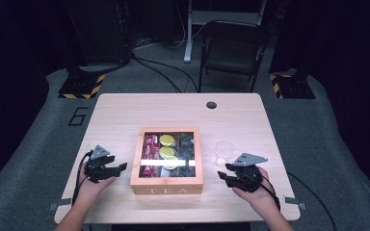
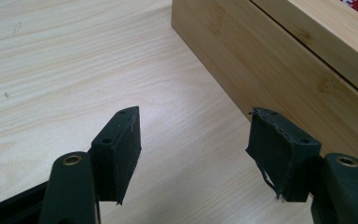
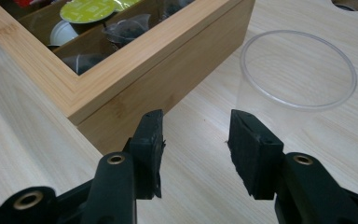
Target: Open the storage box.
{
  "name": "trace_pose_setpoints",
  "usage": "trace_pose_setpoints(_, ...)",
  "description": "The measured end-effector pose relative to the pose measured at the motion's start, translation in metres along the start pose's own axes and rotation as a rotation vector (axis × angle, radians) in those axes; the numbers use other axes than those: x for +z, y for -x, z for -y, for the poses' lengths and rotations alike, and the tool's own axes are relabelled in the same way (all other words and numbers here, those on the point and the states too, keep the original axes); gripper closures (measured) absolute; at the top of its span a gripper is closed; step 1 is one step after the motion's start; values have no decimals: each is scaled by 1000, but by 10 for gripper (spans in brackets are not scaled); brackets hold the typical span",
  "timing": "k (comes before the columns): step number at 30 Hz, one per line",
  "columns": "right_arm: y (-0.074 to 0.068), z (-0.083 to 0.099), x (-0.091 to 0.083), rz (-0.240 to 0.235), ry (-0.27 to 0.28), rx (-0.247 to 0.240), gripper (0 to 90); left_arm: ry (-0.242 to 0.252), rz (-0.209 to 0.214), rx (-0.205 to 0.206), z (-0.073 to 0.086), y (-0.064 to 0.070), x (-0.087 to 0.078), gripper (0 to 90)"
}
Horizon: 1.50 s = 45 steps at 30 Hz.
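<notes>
A wooden tea box (image 1: 166,182) with a glass-window lid sits shut at the table's middle front; red packets, yellow-green capsules (image 1: 167,140) and dark pyramid bags lie inside. A clear plastic cup (image 1: 224,152) stands upright just right of the box. My left gripper (image 1: 117,169) rests open on the table left of the box, with the box's side wall (image 2: 279,70) close ahead. My right gripper (image 1: 223,172) is open in front of the cup, its jaws framing the gap between the box corner (image 3: 168,88) and the cup (image 3: 298,79). Nothing is held.
The light wooden table (image 1: 125,110) has a round cable hole (image 1: 211,105) at the back right. A folding chair (image 1: 233,50) stands beyond the table on the grey floor. Bare tabletop lies behind the box and at the far left.
</notes>
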State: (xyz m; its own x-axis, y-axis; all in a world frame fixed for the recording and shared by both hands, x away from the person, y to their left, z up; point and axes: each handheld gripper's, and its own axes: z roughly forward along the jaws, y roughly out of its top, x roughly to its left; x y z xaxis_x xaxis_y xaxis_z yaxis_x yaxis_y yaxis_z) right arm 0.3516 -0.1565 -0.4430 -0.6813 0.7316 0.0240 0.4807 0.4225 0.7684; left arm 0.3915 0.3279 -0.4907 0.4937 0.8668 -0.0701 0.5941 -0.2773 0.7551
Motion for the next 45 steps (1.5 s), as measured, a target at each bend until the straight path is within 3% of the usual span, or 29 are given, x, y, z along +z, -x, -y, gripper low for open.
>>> trace_pose_setpoints(12,-15,-6,2,-45,38,-21,626,10,-3,-7,0,0,0,345)
trace_pose_setpoints(28,-37,5,12,-143,19,-84,747,2,-1,-2,0,0,0,345)
trace_pose_setpoints(29,-40,6,14,-161,10,-114,763,3,-1,-3,0,0,0,345)
trace_pose_setpoints(35,-45,10,20,-181,-22,-137,801,0,2,1,0,-1,1,346)
trace_pose_setpoints(45,-49,11,24,-183,-28,-133,854,-4,1,2,1,0,1,346)
